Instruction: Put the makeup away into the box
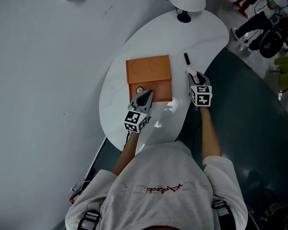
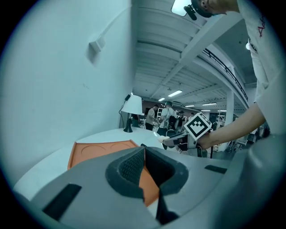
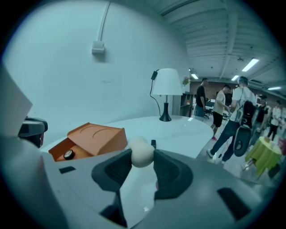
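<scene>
One makeup piece, a cream egg-shaped sponge (image 3: 142,152), is pinched between the fingers of the right gripper (image 1: 196,79), held off the white tabletop (image 1: 116,106) just right of the orange box (image 1: 164,91). The box stands open with its lid (image 1: 148,68) swung back, and a small round compact (image 3: 68,154) already lies inside. A short black stick (image 1: 186,58), probably another makeup item, lies on the tabletop beyond the right gripper, apart from the box.

The left gripper (image 1: 145,95) hovers over the box's near edge with its fingers clenched together on nothing.

The step in hand looks like carrying the sponge to the box, with the grasp made and the drop not yet done. The next move calls for bringing the sponge across to the left over the open compartment, lowering it clear of the rim and the compact, then letting go. The sponge is soft, so a light squeeze should be enough. The black stick would be left to collect after that.
</scene>
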